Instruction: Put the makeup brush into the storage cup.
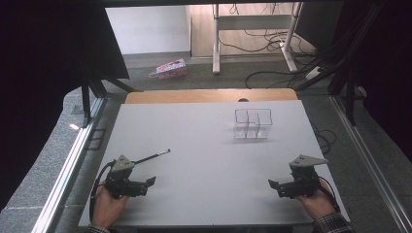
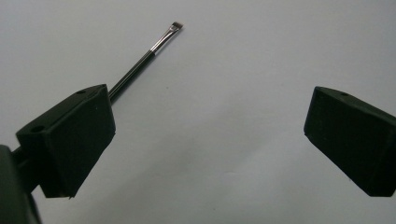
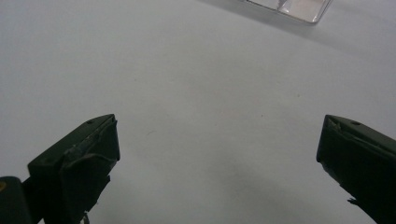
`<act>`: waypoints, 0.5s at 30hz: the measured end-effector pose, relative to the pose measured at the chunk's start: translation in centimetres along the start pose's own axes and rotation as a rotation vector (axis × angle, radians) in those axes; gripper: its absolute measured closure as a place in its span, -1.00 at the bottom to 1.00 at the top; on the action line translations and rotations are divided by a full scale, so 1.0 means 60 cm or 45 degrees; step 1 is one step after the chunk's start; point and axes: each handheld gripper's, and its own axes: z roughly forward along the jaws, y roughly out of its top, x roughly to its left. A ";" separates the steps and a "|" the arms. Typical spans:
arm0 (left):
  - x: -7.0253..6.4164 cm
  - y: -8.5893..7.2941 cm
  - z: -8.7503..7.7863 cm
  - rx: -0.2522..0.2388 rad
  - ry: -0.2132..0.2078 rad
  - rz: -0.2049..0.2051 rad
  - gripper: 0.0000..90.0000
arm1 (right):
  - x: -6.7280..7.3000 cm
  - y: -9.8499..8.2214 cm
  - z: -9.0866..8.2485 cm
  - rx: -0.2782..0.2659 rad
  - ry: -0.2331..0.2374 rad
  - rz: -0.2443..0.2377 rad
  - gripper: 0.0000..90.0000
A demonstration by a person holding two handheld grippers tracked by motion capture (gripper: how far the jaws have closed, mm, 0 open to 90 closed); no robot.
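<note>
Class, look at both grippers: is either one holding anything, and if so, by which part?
Nothing is held. The left gripper and right gripper both have jaws wide open. The thin brush lies on the table beside the left jaw, ungripped.

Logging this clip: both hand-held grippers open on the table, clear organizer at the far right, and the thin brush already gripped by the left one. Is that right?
Not quite. The brush is not gripped: in the left gripper view it lies on the table outside the open jaws of the left hand-held gripper, passing behind one jaw. The right hand-held gripper is open, and the organizer sits far right.
</note>
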 end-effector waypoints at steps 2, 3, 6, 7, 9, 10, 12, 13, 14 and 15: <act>0.000 -0.001 0.000 0.002 -0.006 0.001 -0.92 | -0.002 0.000 -0.001 -0.007 -0.001 0.004 -1.00; 0.000 -0.001 0.000 -0.001 -0.010 -0.001 -0.92 | -0.003 0.000 -0.001 -0.014 -0.001 0.005 -1.00; -0.001 -0.001 0.001 -0.003 -0.020 -0.004 -0.90 | -0.006 -0.001 -0.002 -0.011 0.001 0.005 -1.00; -0.001 -0.001 0.002 0.000 -0.022 -0.004 -0.90 | -0.006 -0.001 -0.002 -0.007 0.001 0.010 -1.00; 0.000 -0.001 0.005 0.008 -0.023 0.007 -0.91 | -0.008 -0.003 -0.002 0.001 0.019 0.026 -1.00; 0.000 -0.001 0.005 0.008 -0.023 0.007 -0.92 | -0.008 -0.003 -0.002 0.001 0.019 0.026 -1.00; 0.000 -0.001 0.007 0.008 -0.027 0.007 -0.94 | -0.007 -0.003 -0.001 0.015 0.033 0.034 -1.00; 0.000 -0.001 0.008 0.010 -0.029 0.006 -0.94 | -0.007 -0.003 -0.001 0.015 0.033 0.034 -1.00; 0.000 -0.001 0.009 0.015 -0.028 0.005 -0.96 | -0.006 -0.004 0.000 0.019 0.032 0.029 -1.00; -0.001 -0.002 0.011 0.035 -0.026 0.009 -0.97 | -0.004 -0.004 0.000 0.026 0.033 0.014 -1.00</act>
